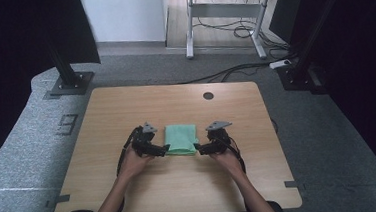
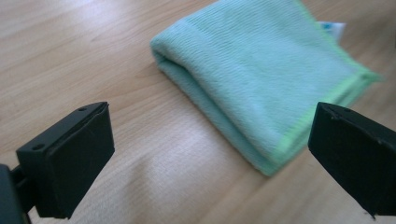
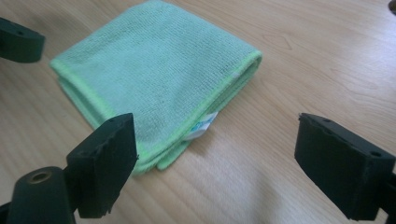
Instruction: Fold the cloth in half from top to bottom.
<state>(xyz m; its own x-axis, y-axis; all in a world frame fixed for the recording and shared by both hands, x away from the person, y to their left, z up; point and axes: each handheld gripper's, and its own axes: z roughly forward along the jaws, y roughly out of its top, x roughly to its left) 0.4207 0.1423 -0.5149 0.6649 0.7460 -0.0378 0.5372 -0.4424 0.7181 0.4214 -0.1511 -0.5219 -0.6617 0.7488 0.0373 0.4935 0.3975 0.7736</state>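
where it lies folded, the green cloth looks ribbed.

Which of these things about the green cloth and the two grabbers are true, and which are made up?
1. The green cloth lies folded on the wooden table. True.
2. The left gripper has its fingers squeezed shut on the cloth. False: they stand wide apart with nothing between them, and the cloth lies just beyond.
3. The right gripper is open too. True.
4. The cloth is red. False: it is pale green with a brighter green edge.
5. A small white label sticks out of the cloth's edge. True.
6. Both grippers are on the same side of the cloth. False: one is at its left, the other at its right.
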